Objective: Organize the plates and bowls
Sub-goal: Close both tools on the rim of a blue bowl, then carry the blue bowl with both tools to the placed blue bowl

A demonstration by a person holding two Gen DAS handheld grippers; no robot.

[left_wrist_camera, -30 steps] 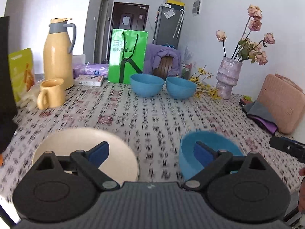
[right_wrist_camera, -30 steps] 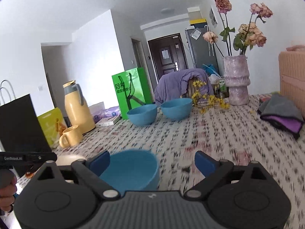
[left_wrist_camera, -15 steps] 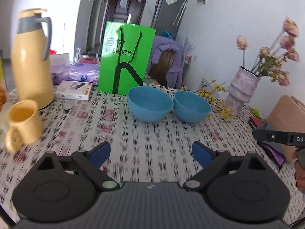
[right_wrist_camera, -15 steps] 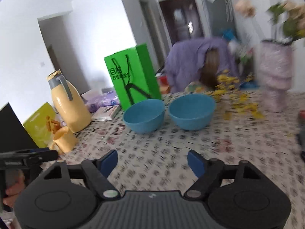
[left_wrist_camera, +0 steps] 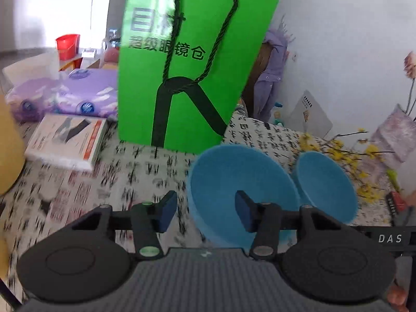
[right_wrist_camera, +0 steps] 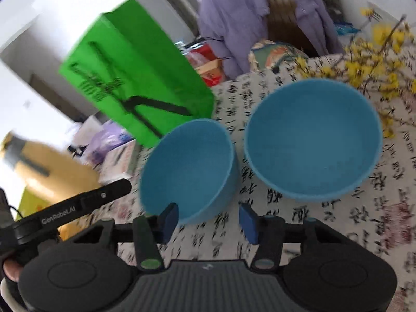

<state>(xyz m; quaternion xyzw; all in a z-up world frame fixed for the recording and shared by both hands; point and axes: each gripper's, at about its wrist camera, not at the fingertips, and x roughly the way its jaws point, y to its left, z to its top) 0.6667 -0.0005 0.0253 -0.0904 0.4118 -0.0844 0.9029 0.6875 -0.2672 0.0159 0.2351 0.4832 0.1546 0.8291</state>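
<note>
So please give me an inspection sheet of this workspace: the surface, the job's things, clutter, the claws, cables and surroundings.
Surface: table under a patterned tablecloth printed with black characters.
Job's things: two blue bowls, upright and empty, side by side; the left bowl and the right bowl. No plate seen.
Clutter: green paper bag standing behind the bowls, a book, purple packs, yellow flower twigs.
Claws: left claw closing astride the left bowl's near rim, pads not pressing; right claw closing, only cloth between its pads.
Cables: nothing seen.
Surroundings: purple jacket on a chair, red bucket.
</note>
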